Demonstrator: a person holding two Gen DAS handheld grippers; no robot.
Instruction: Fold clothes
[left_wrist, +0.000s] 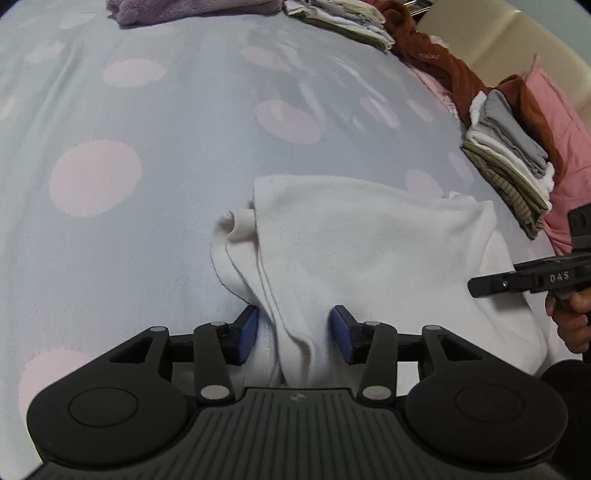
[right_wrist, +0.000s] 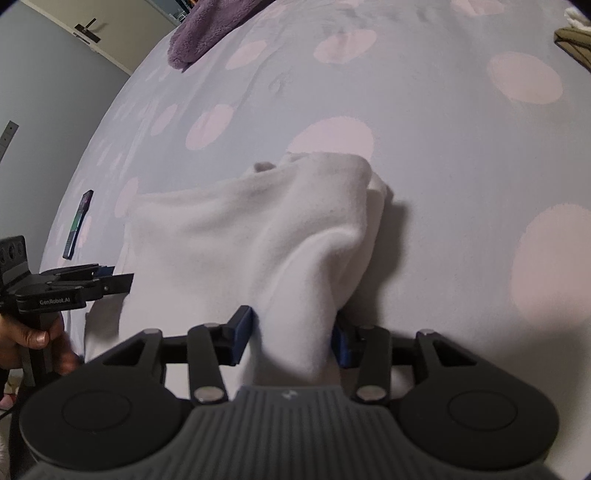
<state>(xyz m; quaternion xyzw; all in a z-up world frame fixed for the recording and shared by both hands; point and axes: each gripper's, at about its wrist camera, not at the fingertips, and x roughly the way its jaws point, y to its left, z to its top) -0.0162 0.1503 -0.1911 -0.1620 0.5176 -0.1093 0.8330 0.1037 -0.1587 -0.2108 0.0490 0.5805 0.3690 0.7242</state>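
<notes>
Reading left to right, the right wrist view is showing "GenRobot.AI" printed on the left gripper (right_wrist: 122, 282) at the frame's left edge, gripped by a hand (right_wrist: 33, 338). The left wrist view is showing "DAS" on the right gripper (left_wrist: 476, 288) at its right edge.

White garment (left_wrist: 369, 251): lying rumpled on the dotted bedspread (left_wrist: 147, 147), occupying centre and lower right of the left wrist view.

Left gripper, bottom centre of its own view: jaws standing part-way spread, a bunched fold of the garment lying between the blue pads (left_wrist: 248, 332); the left pad is touching cloth, the right one standing clear.

Right gripper (right_wrist: 293, 334), bottom centre of its own view: jaws part-way spread, both pads pressing on a raised ridge of the garment (right_wrist: 258, 229).

Folded stacks (left_wrist: 509, 158) are sitting at upper right of the left wrist view.
</notes>
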